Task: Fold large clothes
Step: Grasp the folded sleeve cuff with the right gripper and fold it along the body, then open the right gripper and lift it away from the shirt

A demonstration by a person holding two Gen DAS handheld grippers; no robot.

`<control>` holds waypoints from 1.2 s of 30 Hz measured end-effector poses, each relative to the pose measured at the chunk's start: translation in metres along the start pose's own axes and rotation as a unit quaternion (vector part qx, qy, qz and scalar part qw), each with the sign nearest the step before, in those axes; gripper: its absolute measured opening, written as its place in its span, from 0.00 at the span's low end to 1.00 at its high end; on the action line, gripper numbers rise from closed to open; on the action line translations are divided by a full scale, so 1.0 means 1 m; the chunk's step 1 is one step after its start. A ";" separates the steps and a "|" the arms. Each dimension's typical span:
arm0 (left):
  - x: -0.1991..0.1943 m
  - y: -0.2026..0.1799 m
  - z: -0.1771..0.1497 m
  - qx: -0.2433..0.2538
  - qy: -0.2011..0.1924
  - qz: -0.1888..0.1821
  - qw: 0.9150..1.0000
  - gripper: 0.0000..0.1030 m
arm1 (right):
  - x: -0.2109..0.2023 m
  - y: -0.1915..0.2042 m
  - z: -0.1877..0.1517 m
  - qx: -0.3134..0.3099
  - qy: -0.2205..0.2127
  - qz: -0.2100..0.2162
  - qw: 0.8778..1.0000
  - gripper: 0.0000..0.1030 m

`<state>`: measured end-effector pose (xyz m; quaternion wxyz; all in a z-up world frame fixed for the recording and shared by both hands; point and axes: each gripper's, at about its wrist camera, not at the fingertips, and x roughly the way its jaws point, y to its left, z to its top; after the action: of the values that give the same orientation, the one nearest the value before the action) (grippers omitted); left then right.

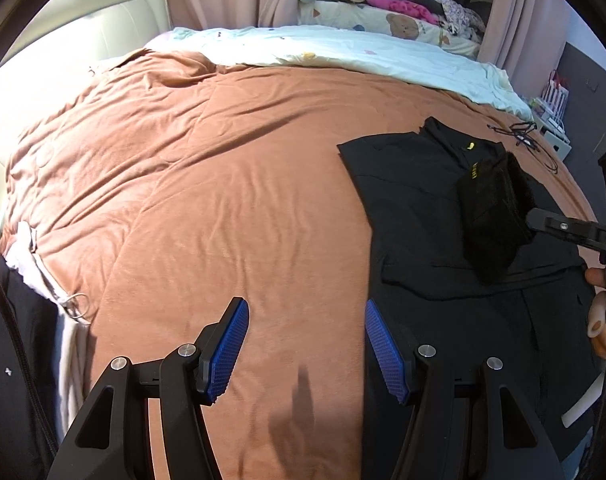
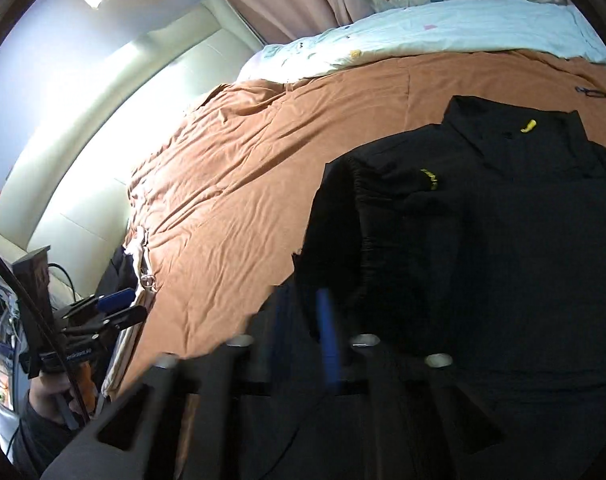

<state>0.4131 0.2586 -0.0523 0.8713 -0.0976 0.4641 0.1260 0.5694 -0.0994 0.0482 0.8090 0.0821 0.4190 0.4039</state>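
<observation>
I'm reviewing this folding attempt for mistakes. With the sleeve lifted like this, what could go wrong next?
1. The right hand-held gripper holds only the cuff of the black sleeve; it may slip out mid-fold.
2. The left hand-held gripper is open over the brown blanket, not pinning the black jacket, so the body may drag or bunch.
3. A black cord lies near the collar and could snag.

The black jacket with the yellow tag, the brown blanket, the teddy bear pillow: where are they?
Black jacket with yellow tag (image 1: 415, 184): left wrist view, flat chest panel.
Brown blanket (image 1: 223, 184): left wrist view, wrinkled middle.
Teddy bear pillow (image 1: 403, 26): left wrist view, bear print.
</observation>
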 end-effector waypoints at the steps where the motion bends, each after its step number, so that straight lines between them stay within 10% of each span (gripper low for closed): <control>1: 0.002 -0.003 0.000 0.001 0.001 -0.002 1.000 0.61 | 0.003 -0.001 -0.001 0.002 -0.005 -0.003 1.000 0.91; 15: 0.031 -0.051 0.001 0.030 0.019 -0.031 0.999 0.61 | -0.038 -0.049 -0.029 0.065 -0.029 -0.021 0.997 0.92; 31: 0.000 0.013 -0.007 -0.019 0.012 0.003 1.000 0.61 | 0.011 0.123 -0.015 -0.027 -0.008 0.097 0.995 0.92; 36: -0.004 0.006 -0.006 -0.018 0.007 -0.008 1.000 0.61 | -0.012 0.113 -0.020 -0.041 -0.029 0.079 0.996 0.92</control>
<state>0.4040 0.2623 -0.0525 0.8671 -0.1184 0.4671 0.1266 0.4843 -0.0375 0.0956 0.7891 0.0933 0.3708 0.4807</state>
